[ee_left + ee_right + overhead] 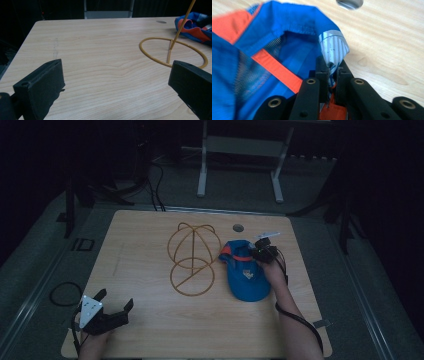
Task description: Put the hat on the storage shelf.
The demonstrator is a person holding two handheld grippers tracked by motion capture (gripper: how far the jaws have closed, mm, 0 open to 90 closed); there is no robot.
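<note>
So the right gripper [331, 71] is pinching the back strap of the blue cap [246, 272], jaws clamped tight on that thin fabric edge. The cap's lying at the table's [150, 330] right side, brim pointing toward the person, just right of the brass-coloured wire stand [192, 257], so it's going to have to travel left. Soft mesh-lined cloth with orange trim versus a rigid hooped frame. The left gripper [114, 301] is sitting well apart at the near left corner, jaws spread wide, holding nothing.

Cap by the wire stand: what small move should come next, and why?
Probably lift the cap slightly: the right gripper is shut on its rim, the cap lies on the table beside the wire stand, and the left gripper waits open.
</note>
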